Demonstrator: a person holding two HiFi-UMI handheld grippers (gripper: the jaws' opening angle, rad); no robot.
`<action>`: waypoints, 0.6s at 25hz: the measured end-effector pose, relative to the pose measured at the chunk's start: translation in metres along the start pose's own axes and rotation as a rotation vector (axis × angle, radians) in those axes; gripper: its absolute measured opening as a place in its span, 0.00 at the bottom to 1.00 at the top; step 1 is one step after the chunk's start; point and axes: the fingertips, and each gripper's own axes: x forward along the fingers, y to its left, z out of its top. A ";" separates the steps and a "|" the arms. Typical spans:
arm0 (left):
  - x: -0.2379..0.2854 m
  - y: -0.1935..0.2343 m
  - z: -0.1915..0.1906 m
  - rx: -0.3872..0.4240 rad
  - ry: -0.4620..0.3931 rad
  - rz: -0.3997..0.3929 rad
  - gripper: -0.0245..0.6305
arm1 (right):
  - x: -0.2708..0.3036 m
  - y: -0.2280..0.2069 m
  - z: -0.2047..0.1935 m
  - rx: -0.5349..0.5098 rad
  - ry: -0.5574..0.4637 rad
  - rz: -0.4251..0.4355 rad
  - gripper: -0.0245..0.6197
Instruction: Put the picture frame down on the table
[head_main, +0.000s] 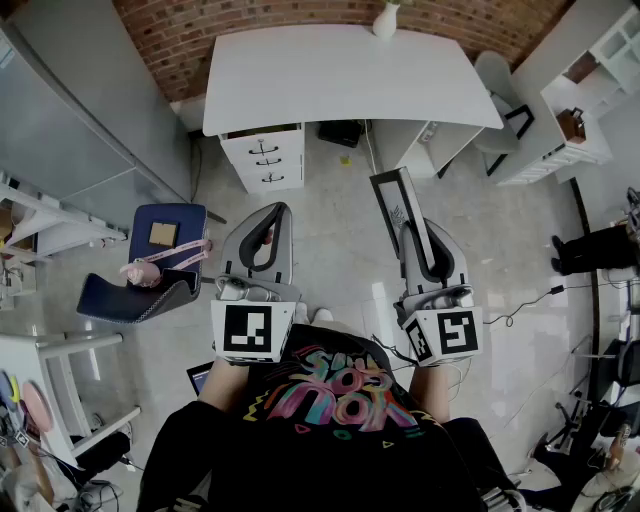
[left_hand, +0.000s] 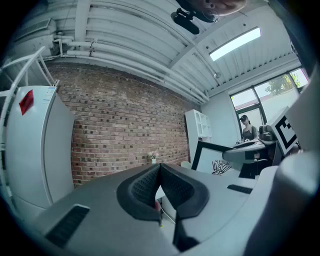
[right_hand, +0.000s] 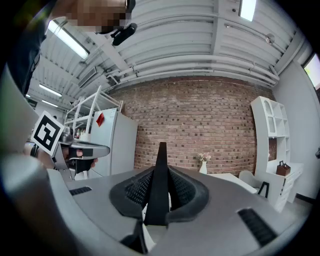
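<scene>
Two claws are held side by side above the floor, well short of the near edge of the white worktop (head_main: 350, 85). The right claw (head_main: 425, 238) is clamped on one thin side of the black picture frame (head_main: 393, 205), which juts forward from the jaws edge-on and tilted, with nothing under it. The left claw (head_main: 272, 222) has its jaws pressed together on nothing and stands apart from the frame. Chief hazard: the grip is one-sided and narrow, so the long unsupported part of the frame may swing or creep between the pads as it is carried forward, and a slip before the near edge is reached would probably drop it onto the hard floor. A second hazard lies at release. A frame set down on its edge, or too close to the near edge, could topple or slide off, so it probably needs to be laid flat toward the middle. Too long a reach risks striking the small vase (head_main: 386, 20) at the far edge. The closed left claw gives no second support, and it would have to open before it could steady the frame.
</scene>
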 end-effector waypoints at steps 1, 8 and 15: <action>0.001 -0.001 0.001 -0.003 -0.003 0.001 0.07 | -0.001 -0.002 0.001 0.003 -0.002 -0.003 0.17; 0.005 -0.008 0.002 -0.003 -0.004 0.006 0.07 | -0.004 -0.010 0.001 0.010 0.000 -0.004 0.17; 0.011 -0.026 -0.001 -0.004 -0.007 0.017 0.07 | -0.009 -0.025 -0.006 0.024 -0.003 0.006 0.17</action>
